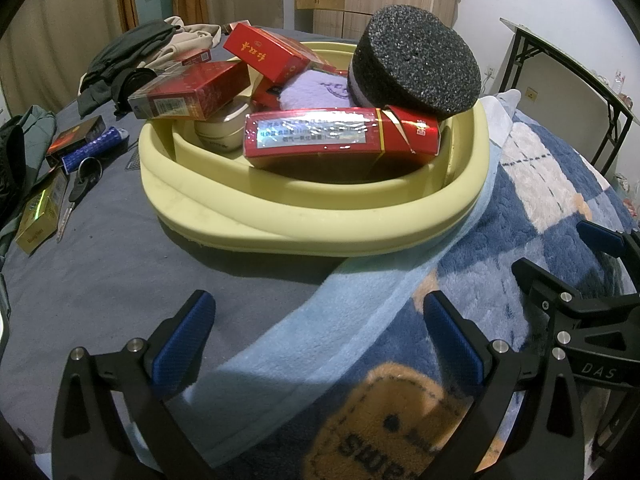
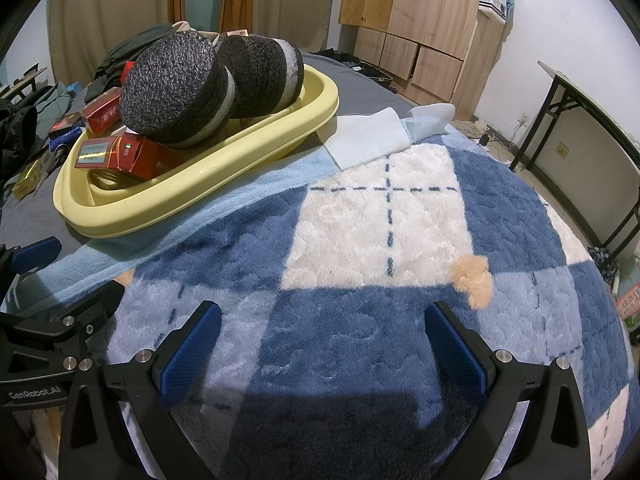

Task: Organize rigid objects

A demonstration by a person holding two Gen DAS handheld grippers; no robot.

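Observation:
A pale yellow basin [image 1: 320, 220] sits on the bed, partly on a blue towel. It holds several red boxes, among them a long red carton [image 1: 340, 136] at the front. Also inside are a black foam disc [image 1: 416, 64], a purple puff [image 1: 316, 92] and a cream jar [image 1: 220, 128]. The right wrist view shows the basin [image 2: 140, 216] with two black foam discs [image 2: 176, 88]. My left gripper [image 1: 318, 340] is open and empty, just short of the basin. My right gripper [image 2: 324, 320] is open and empty over the plush blanket, beside the left one.
Loose on the grey sheet left of the basin lie a black-red box [image 1: 76, 138], a blue cylinder [image 1: 92, 150], keys [image 1: 86, 176] and a gold box [image 1: 40, 216]. Clothes [image 1: 128, 60] are heaped behind. A checked plush blanket [image 2: 380, 220] covers the right; a black-framed table [image 2: 592, 128] stands beyond.

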